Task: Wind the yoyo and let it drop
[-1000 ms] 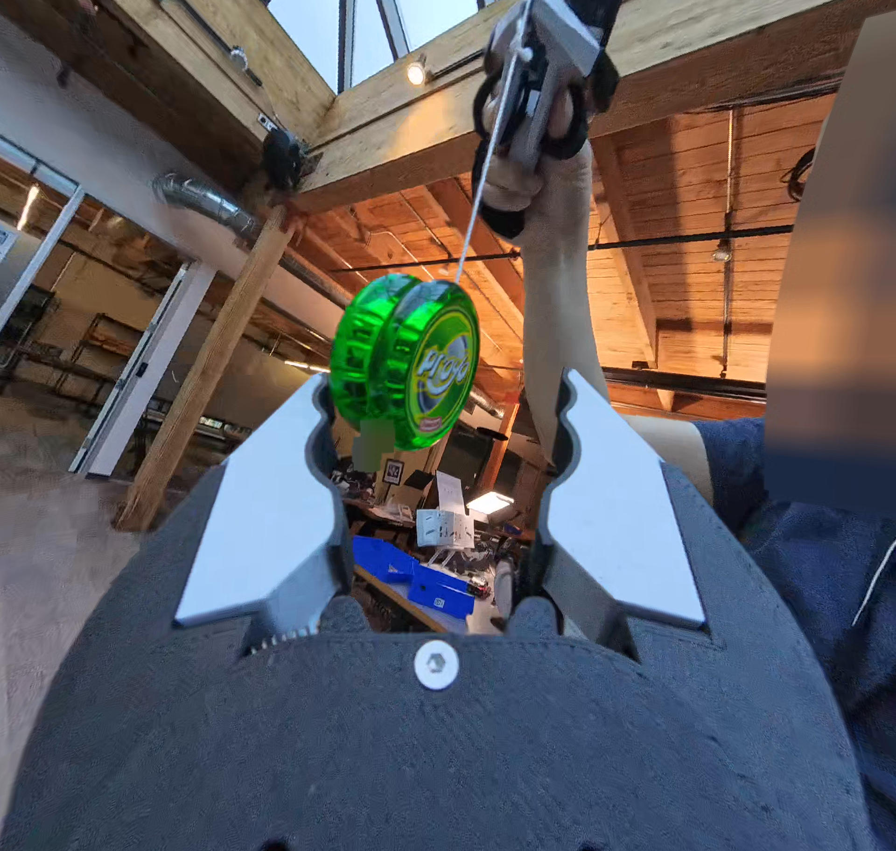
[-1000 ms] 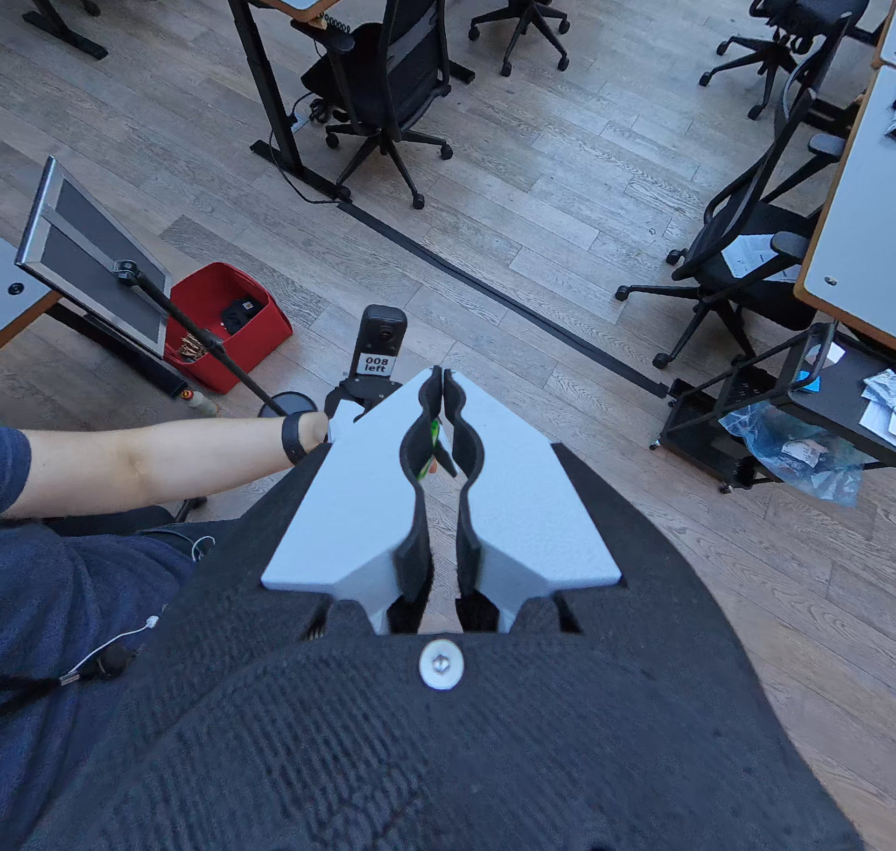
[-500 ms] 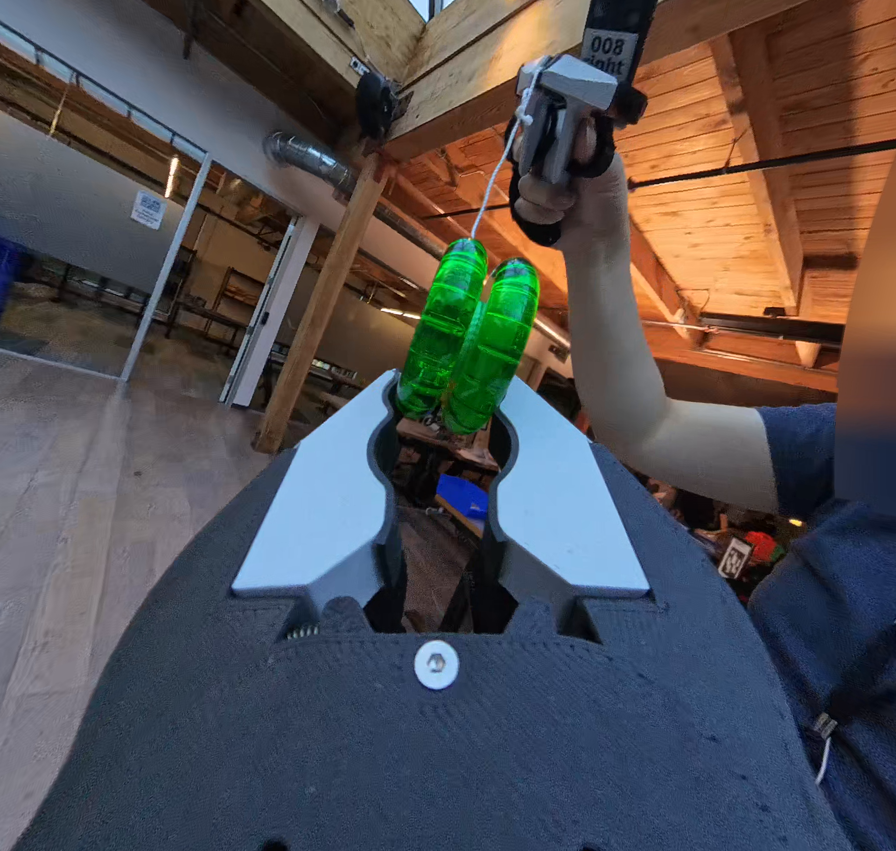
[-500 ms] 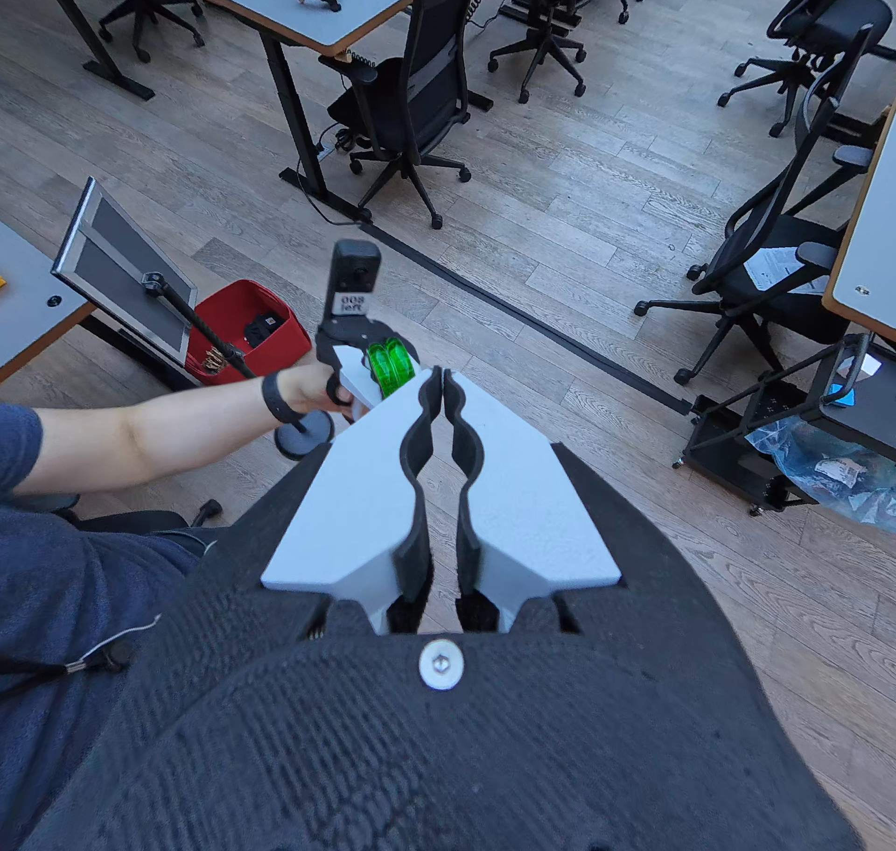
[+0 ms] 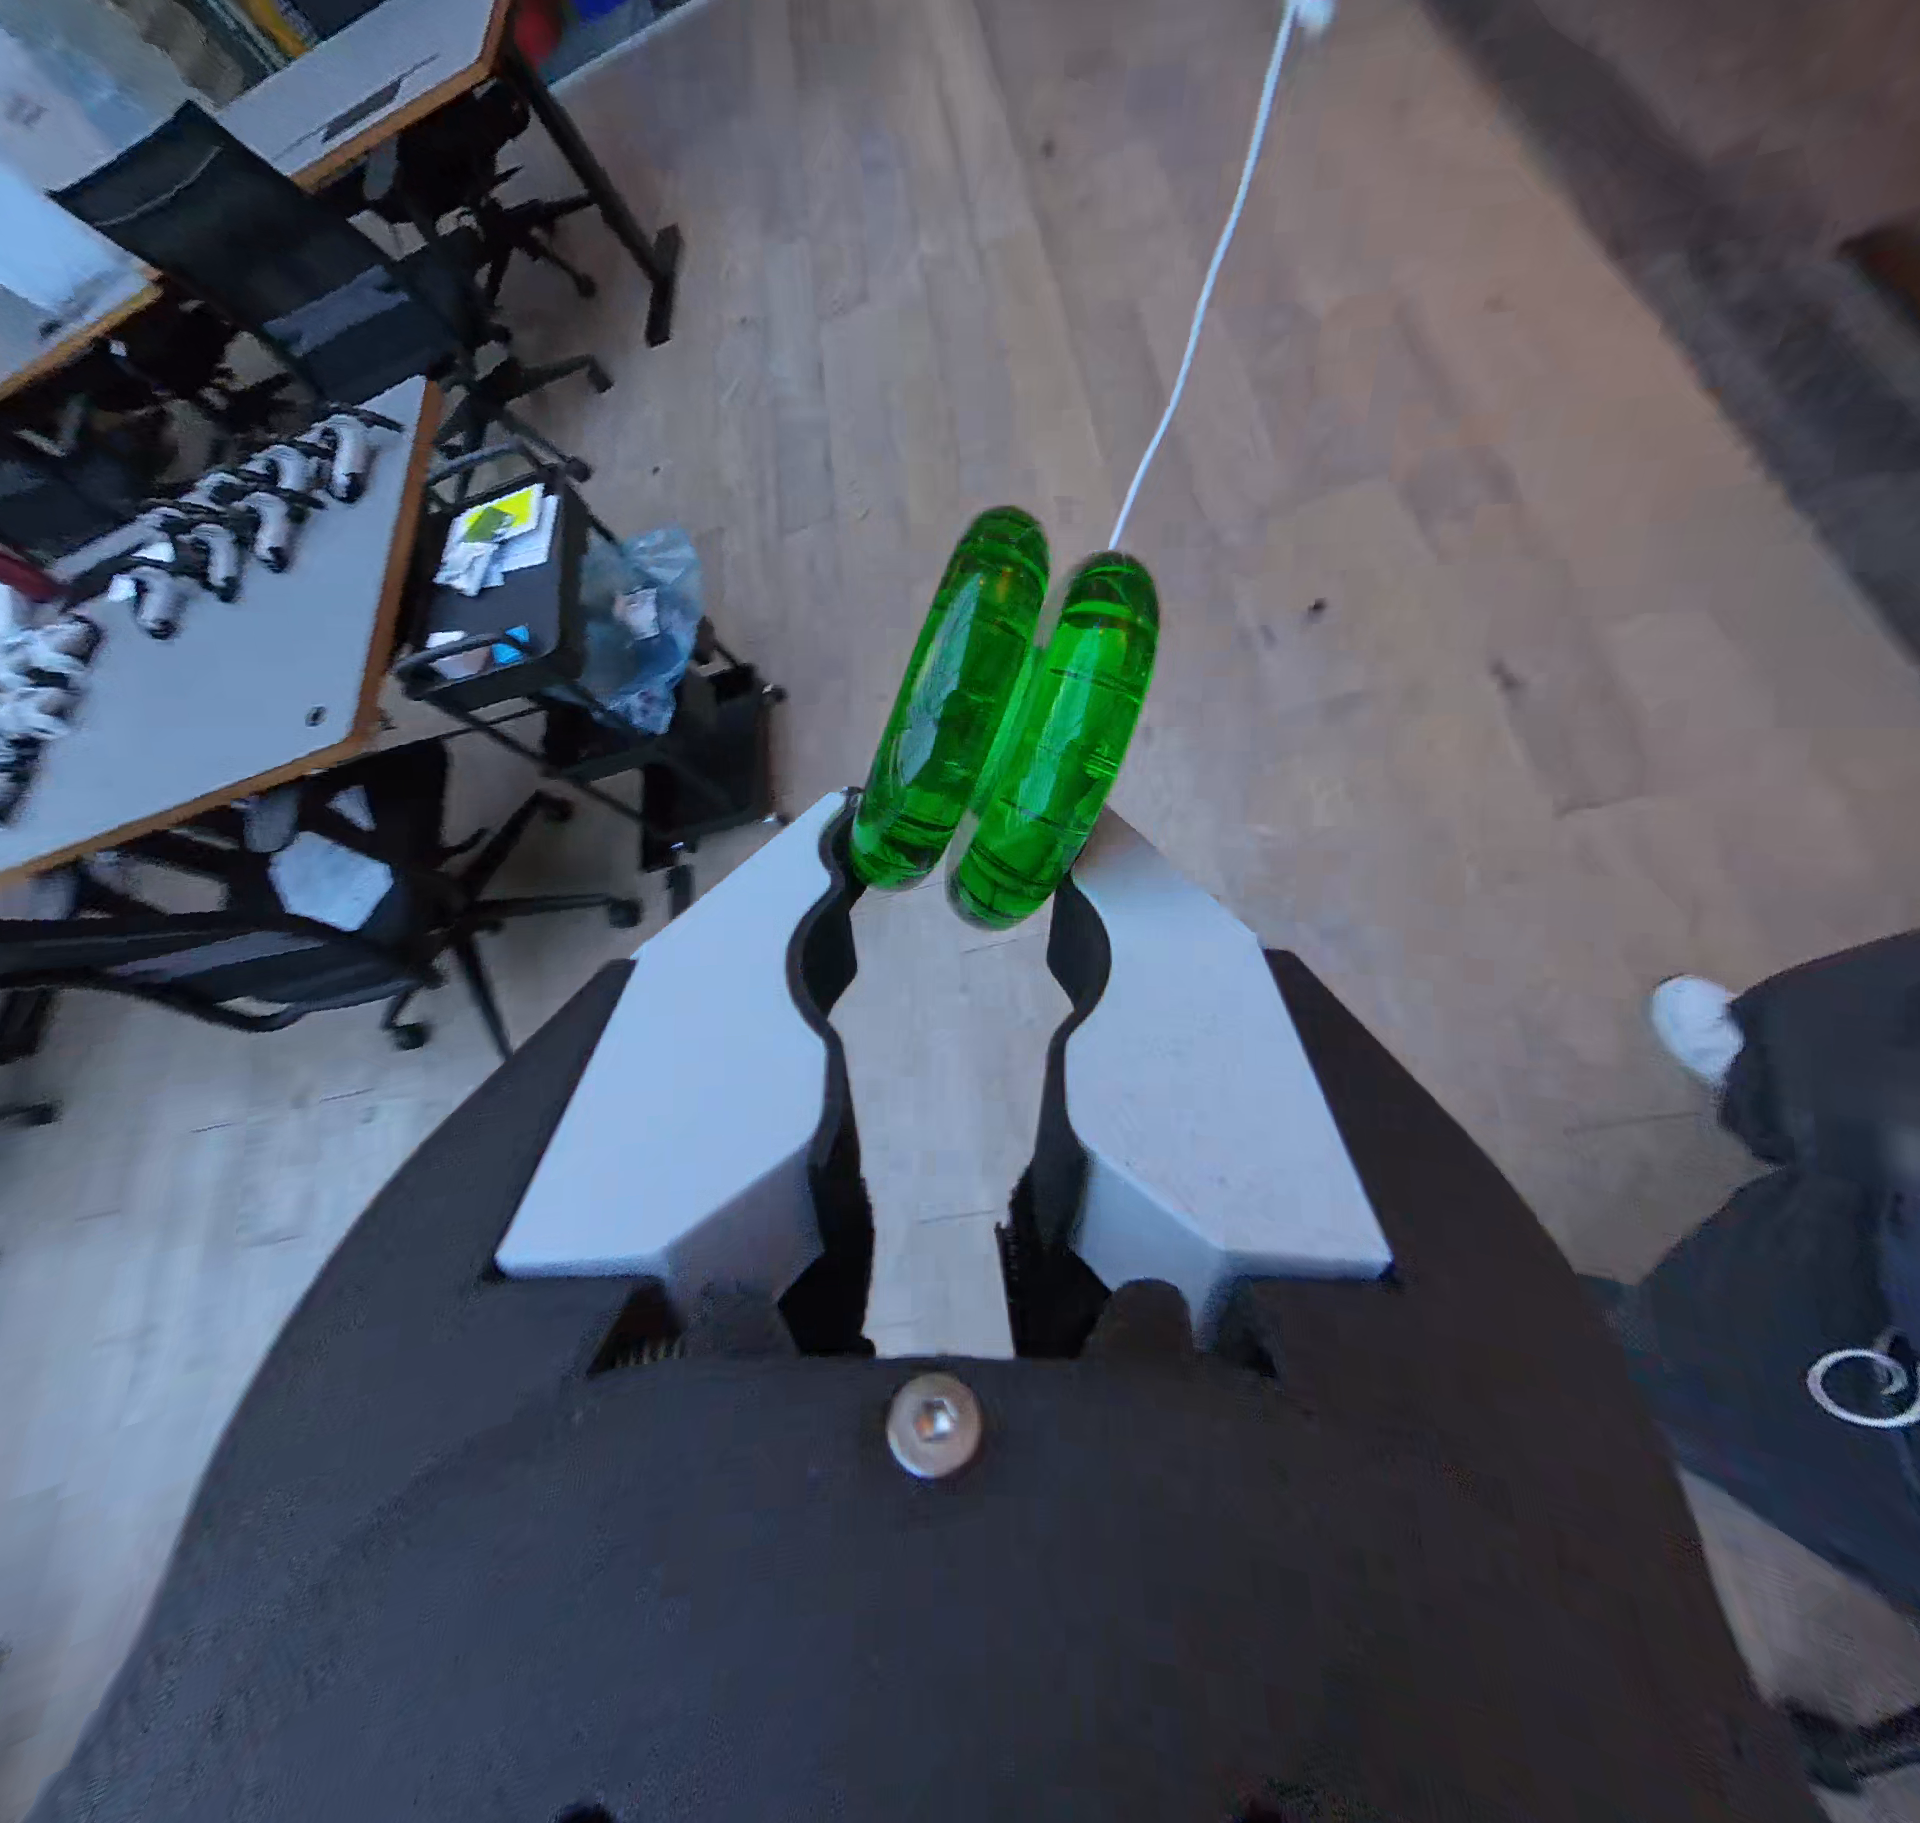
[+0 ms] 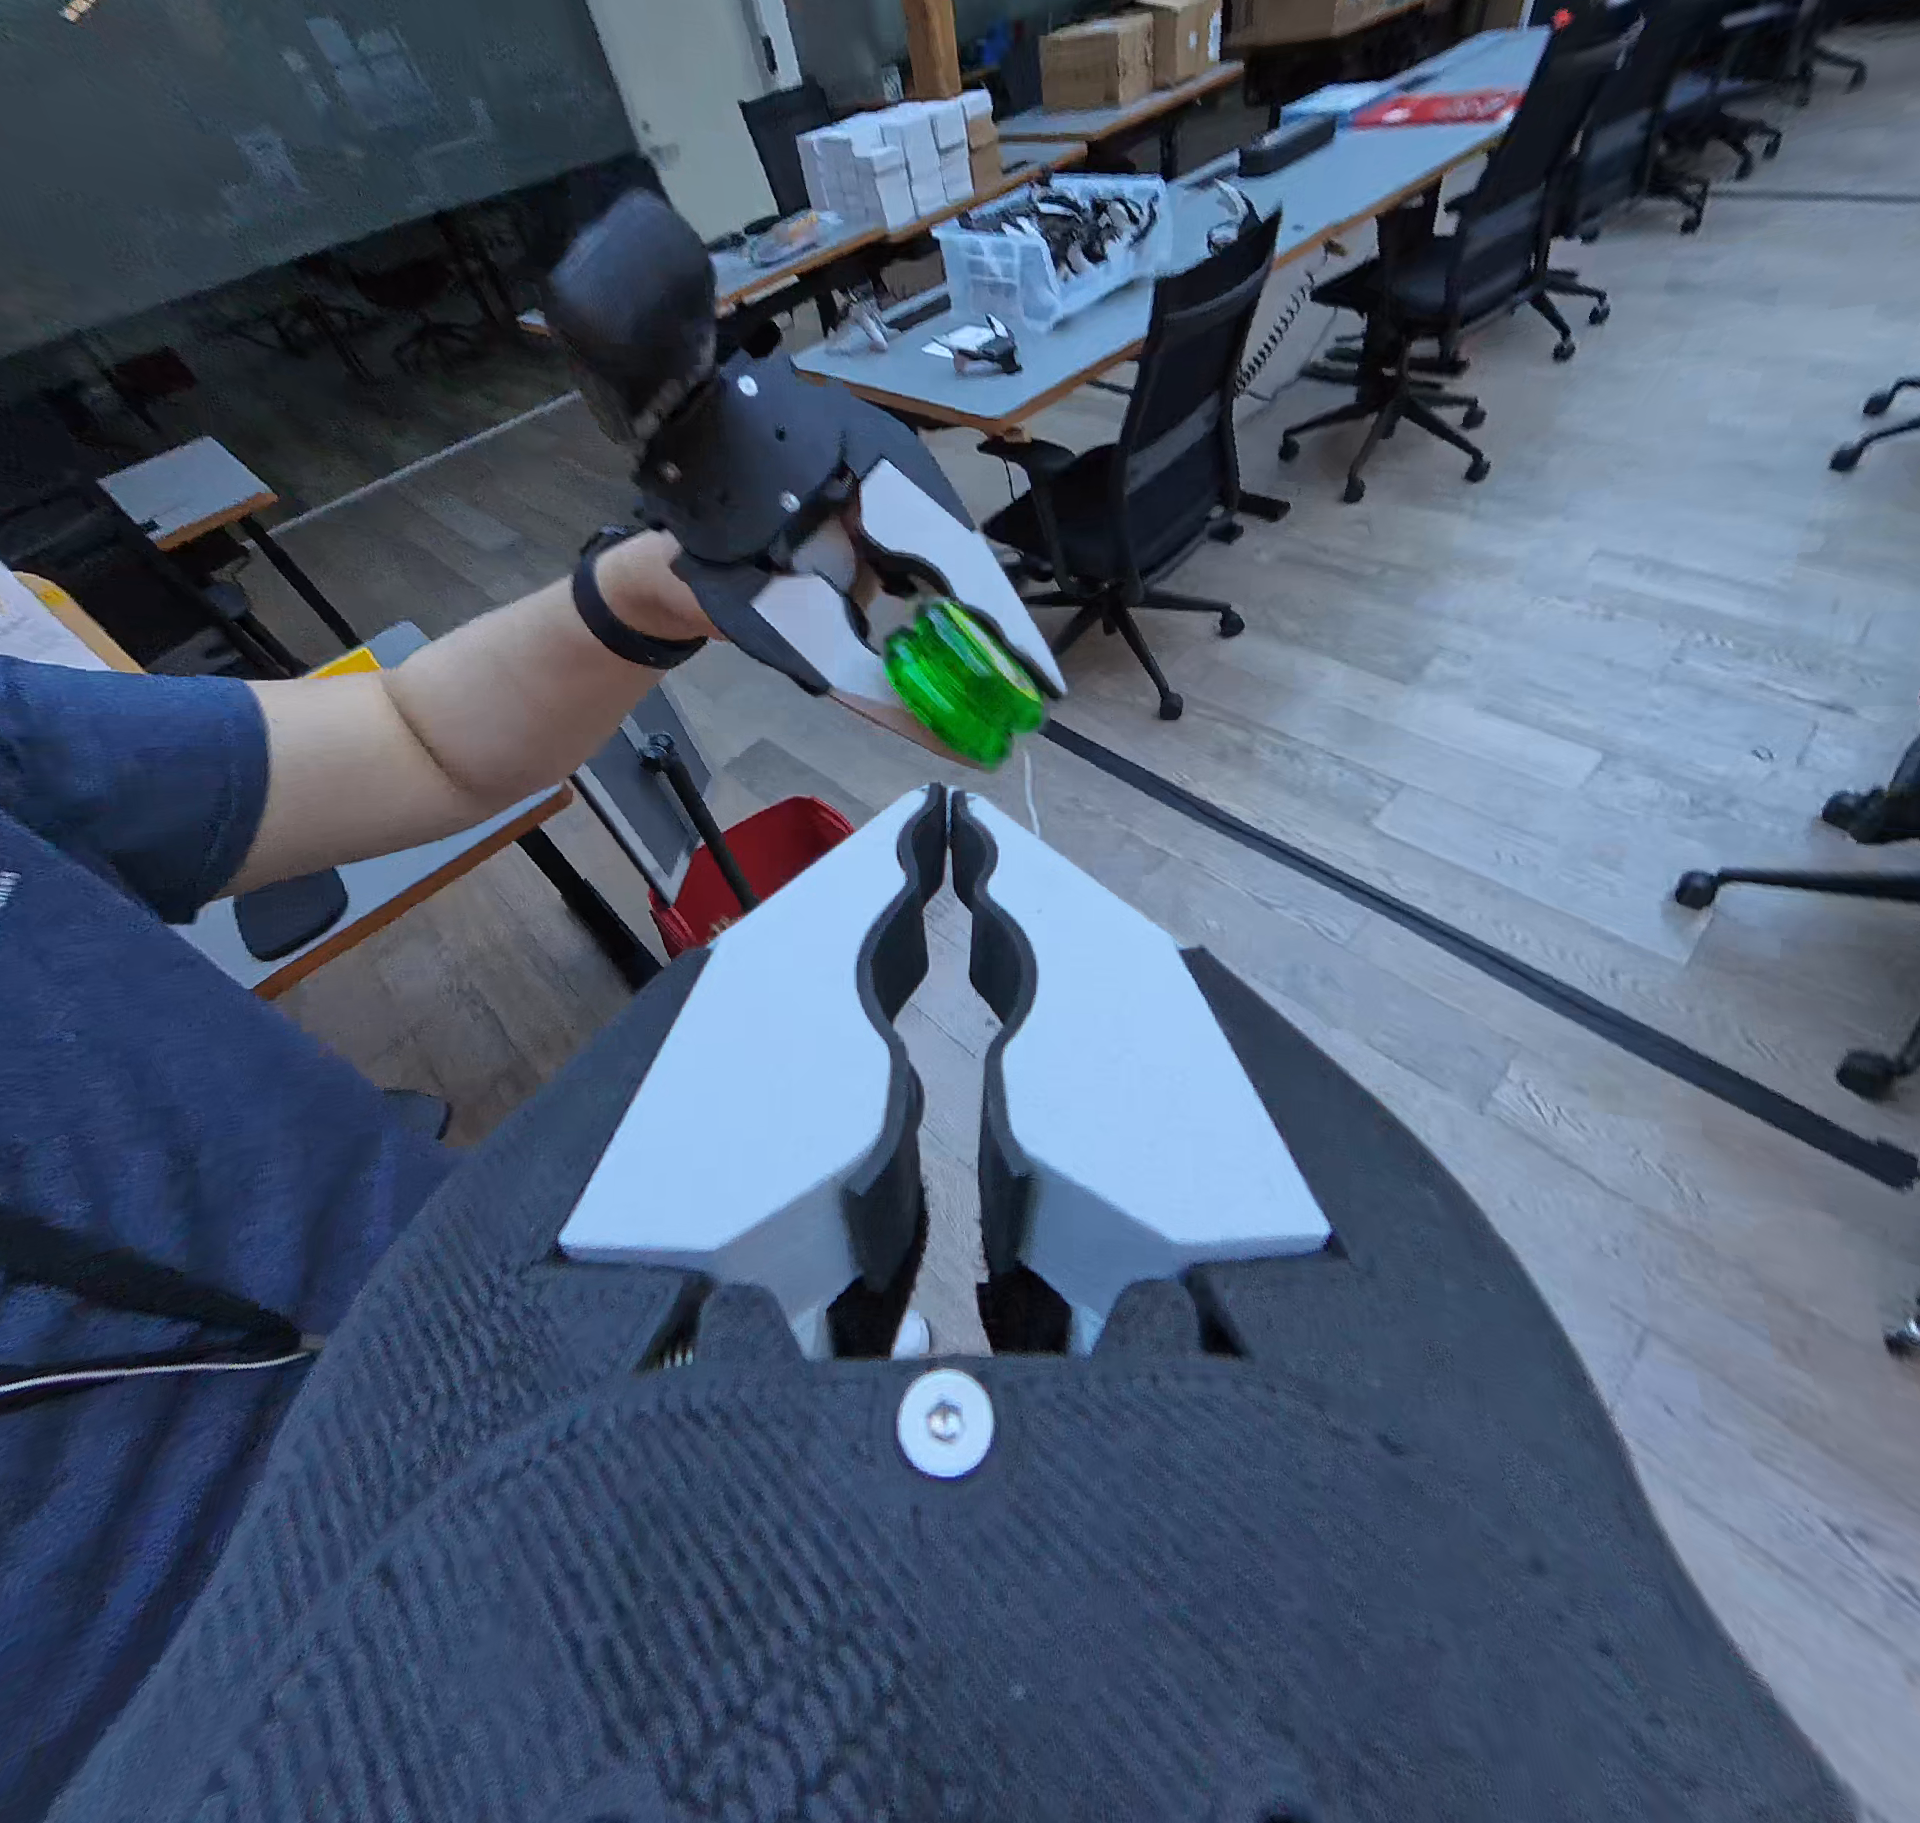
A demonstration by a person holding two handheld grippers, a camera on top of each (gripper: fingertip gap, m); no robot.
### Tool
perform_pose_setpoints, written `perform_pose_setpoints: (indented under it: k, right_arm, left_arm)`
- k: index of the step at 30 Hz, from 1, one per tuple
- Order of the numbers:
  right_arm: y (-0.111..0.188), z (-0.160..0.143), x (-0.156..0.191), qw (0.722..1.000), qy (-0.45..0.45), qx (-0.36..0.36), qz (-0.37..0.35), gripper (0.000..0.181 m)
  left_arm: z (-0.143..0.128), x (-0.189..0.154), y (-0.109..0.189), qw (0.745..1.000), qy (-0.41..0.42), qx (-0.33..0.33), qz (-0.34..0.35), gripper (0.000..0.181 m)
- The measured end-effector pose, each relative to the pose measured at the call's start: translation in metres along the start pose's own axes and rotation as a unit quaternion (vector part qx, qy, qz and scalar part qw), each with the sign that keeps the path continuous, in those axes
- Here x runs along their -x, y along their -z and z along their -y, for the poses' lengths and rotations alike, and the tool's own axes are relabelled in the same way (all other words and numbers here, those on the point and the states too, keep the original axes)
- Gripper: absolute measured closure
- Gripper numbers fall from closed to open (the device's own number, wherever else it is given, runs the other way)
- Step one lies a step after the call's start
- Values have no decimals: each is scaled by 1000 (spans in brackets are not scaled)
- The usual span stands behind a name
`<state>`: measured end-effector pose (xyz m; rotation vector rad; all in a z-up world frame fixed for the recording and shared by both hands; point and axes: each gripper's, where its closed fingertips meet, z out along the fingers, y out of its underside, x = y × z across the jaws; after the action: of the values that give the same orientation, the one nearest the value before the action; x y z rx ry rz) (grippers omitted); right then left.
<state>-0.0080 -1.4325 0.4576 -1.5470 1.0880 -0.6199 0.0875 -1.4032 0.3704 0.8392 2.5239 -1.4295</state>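
My left gripper (image 5: 961, 843) clamped the green yoyo (image 5: 1003, 719) by its sides at the fingertips; its white string (image 5: 1205, 298) ran up into my right gripper (image 6: 948, 805), pinched closed on it

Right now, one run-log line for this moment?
left gripper: shut on green yoyo, pinched at fingers' tips | right gripper: shut on white string | string: runs up from yoyo groove | phase: pre-drop

My left hand-held gripper (image 5: 966, 843), forearm outstretched, clamps the yoyo (image 5: 1003, 719); my right hand-held gripper (image 6: 948, 805) has fingertips pressed together.
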Motion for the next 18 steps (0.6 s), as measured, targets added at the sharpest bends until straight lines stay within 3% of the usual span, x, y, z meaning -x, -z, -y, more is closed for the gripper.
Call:
perform_pose_setpoints:
  k: [3, 5, 8, 12, 15, 18]
  right_arm:
    - [23, 33, 54, 996, 46, -45, 54, 180]
    - [41, 40, 76, 993, 100, -40, 41, 152]
    - [70, 42, 85, 990, 140, -21, -1, 135]
    - [108, 43, 94, 997, 69, -32, 21, 136]
    - [133, 11, 124, 993, 35, 29, 110, 135]
    - [161, -4, 158, 979, 50, 25, 195, 136]
  left_arm:
    - [19, 5, 7, 994, -74, 11, 79, 149]
    - [40, 5, 15, 988, -99, -12, 115, 149]
    - [77, 9, 35, 970, -141, -62, 188, 150]
    - [126, 9, 70, 911, -254, -93, 311, 149]
    - [158, 2, 94, 859, -327, -102, 381, 149]
    - [188, -9, 115, 796, -404, -101, 440, 149]
